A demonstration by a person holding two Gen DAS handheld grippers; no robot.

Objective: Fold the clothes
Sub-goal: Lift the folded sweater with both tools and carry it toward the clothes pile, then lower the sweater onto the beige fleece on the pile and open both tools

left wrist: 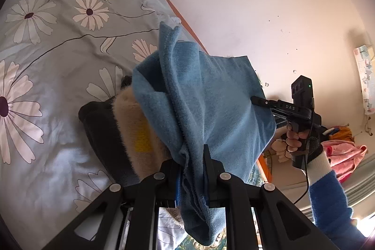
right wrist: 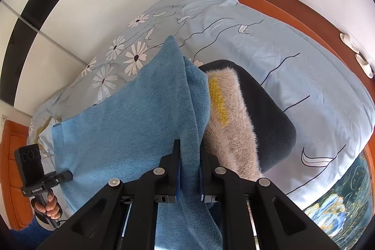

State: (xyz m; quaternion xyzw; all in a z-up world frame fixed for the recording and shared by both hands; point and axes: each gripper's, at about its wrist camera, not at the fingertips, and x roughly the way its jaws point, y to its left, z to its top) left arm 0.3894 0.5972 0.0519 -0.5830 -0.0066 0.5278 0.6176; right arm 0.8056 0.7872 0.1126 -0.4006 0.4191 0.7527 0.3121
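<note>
I see open floral bedsheet (right wrist: 293,57) to pass over beyond the folded pile (right wrist: 234,114), while the hanging blue cloth (right wrist: 131,114) blocks my middle.

You hold the soft blue fleece cloth (left wrist: 211,97) up between your two grippers, above the bed with the daisy-print sheet (left wrist: 58,39). Under it, a folded pile of a fuzzy beige sweater (right wrist: 232,123) on a dark garment (right wrist: 271,114) lies on that bed.
</note>
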